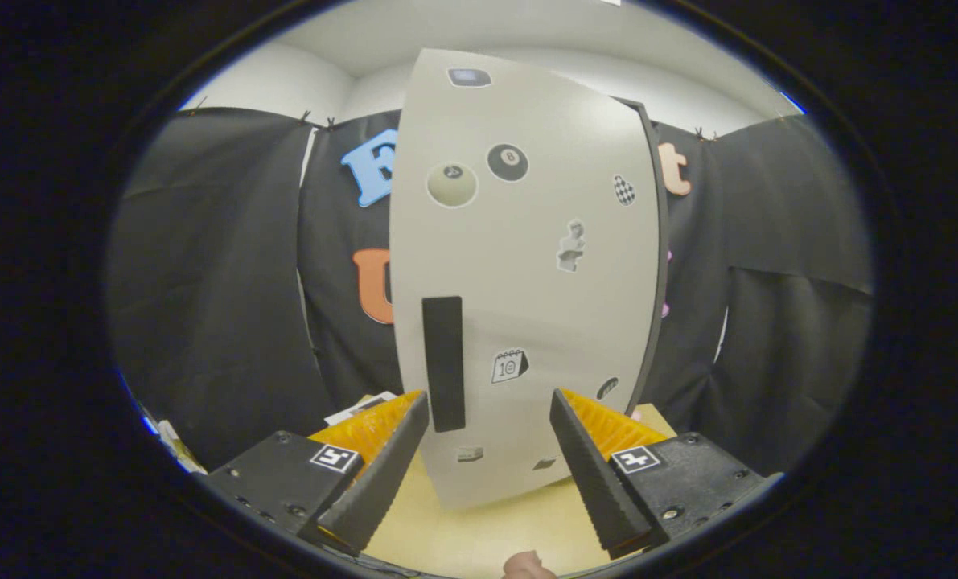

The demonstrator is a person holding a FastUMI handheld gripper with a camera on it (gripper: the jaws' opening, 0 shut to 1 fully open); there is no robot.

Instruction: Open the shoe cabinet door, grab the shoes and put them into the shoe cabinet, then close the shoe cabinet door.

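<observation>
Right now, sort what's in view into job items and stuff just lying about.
Job items:
- shoe cabinet door, shut
- its dark handle, just ahead of the fingers
- claw, open, holding nothing

Lying about:
- stickers on the door
- papers on the table behind one finger

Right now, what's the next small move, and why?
Probably ease forward and left so the open gripper straddles the handle: the door looks shut, and the handle sits just ahead of the left finger, ungripped.

Black cloth [221, 273] hangs as the booth's walls, clipped along its top edge. Above it rise pale walls [285, 80] and what seems a white ceiling [487, 28]. A light wooden surface [487, 531] lies below.
</observation>
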